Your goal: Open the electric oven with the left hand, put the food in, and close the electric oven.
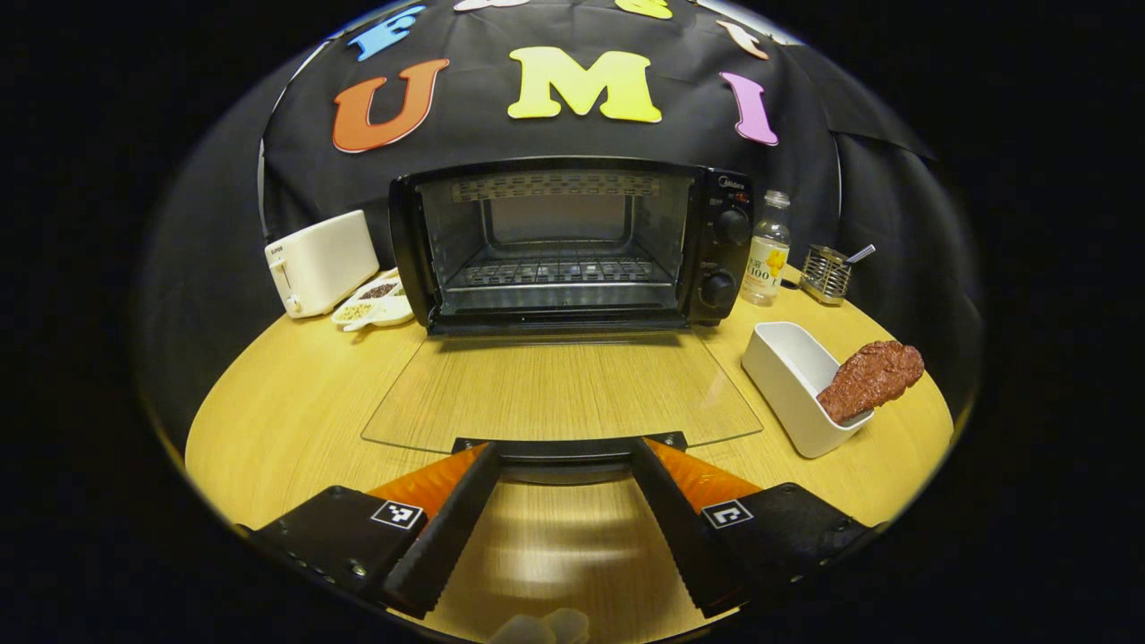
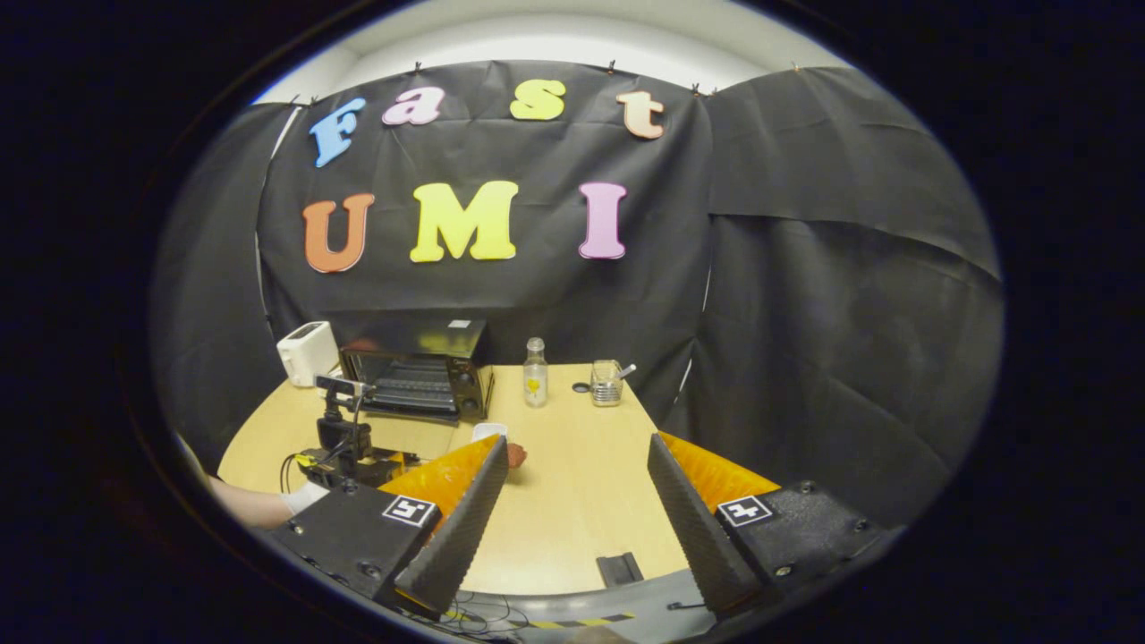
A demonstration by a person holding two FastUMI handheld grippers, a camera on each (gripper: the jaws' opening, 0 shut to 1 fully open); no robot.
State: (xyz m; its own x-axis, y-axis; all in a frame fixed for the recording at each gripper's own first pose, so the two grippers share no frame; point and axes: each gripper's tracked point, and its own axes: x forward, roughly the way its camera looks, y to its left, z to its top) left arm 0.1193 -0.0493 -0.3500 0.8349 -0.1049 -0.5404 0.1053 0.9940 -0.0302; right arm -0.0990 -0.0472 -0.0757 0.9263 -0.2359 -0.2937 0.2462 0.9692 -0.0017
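Oven open, glass door flat on table. Left gripper spread around door handle, seemingly gripping nothing; right gripper wide, empty. Meat propped in 1 white dish; risks slipping if pinched off-centre.

Left gripper and right gripper, jaws spread wide.

The electric oven bears a small "Midea" brand mark — the bottle's label is unreadable.
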